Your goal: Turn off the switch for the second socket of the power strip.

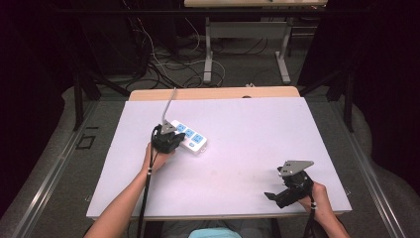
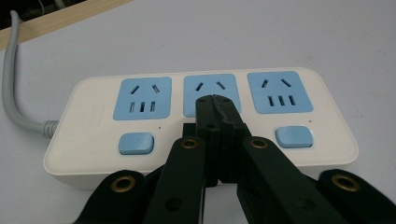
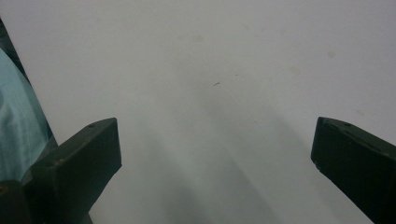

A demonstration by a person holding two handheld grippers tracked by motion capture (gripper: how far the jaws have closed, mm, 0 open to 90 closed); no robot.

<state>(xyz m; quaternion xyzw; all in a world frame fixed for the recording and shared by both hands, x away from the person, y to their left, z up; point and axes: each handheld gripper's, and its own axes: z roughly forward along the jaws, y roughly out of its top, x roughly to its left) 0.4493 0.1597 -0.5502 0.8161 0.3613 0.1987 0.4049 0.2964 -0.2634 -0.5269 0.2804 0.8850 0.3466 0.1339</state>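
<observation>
A white bench [image 1: 237, 148] is seen from above. A white power strip [image 1: 189, 136] with three blue sockets is laid toward the bench's far left corner, and its grey cord [image 1: 170, 103] is led off over the far edge. The left gripper [image 2: 215, 108] is held just over the strip, its jaws pressed together above the middle socket [image 2: 211, 88]. Near the bench's near right corner, the right gripper [image 1: 277, 194] is held with its jaws spread wide apart and nothing between them.

Dark room, cable-strewn floor [image 1: 168, 64], second table [image 1: 247, 29] behind.
</observation>
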